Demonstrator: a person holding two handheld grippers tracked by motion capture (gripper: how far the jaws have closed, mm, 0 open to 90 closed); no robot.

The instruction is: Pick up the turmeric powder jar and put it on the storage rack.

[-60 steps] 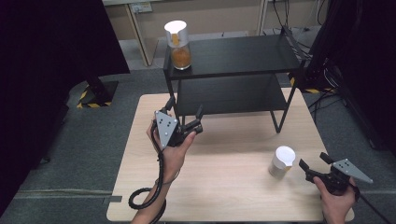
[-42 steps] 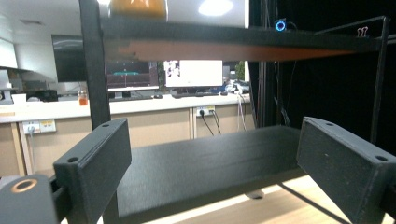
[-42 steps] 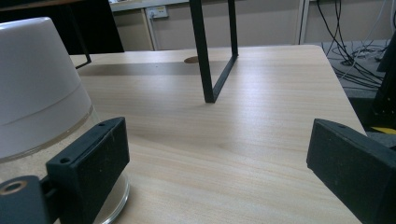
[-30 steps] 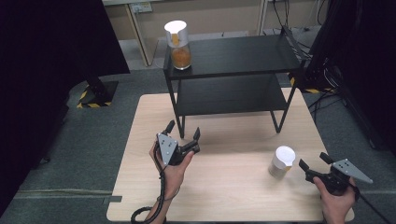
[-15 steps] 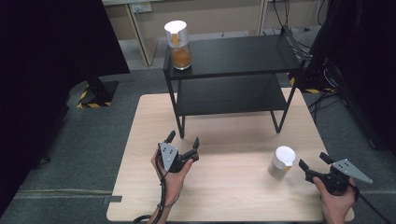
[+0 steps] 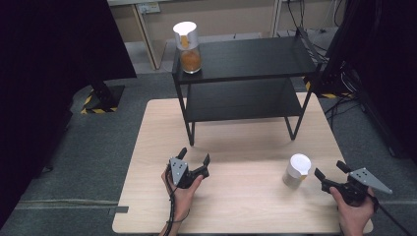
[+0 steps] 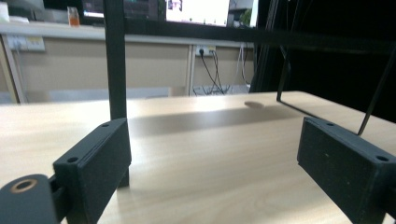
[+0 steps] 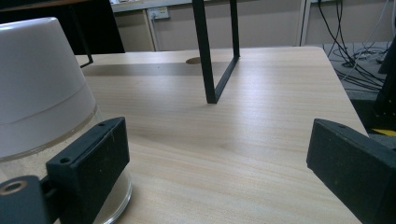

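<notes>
While both pairs of jaws are held wide apart and empty, the white-lidded jar (image 6: 297, 170) is left standing on the tabletop (image 6: 236, 132) just beside the right gripper (image 6: 331, 173). A grasp looks to be the step in hand; a short sideways approach is called for. Open room is offered mid-table around the left gripper (image 6: 194, 158); the tabletop's edge is close by the right hand.
</notes>
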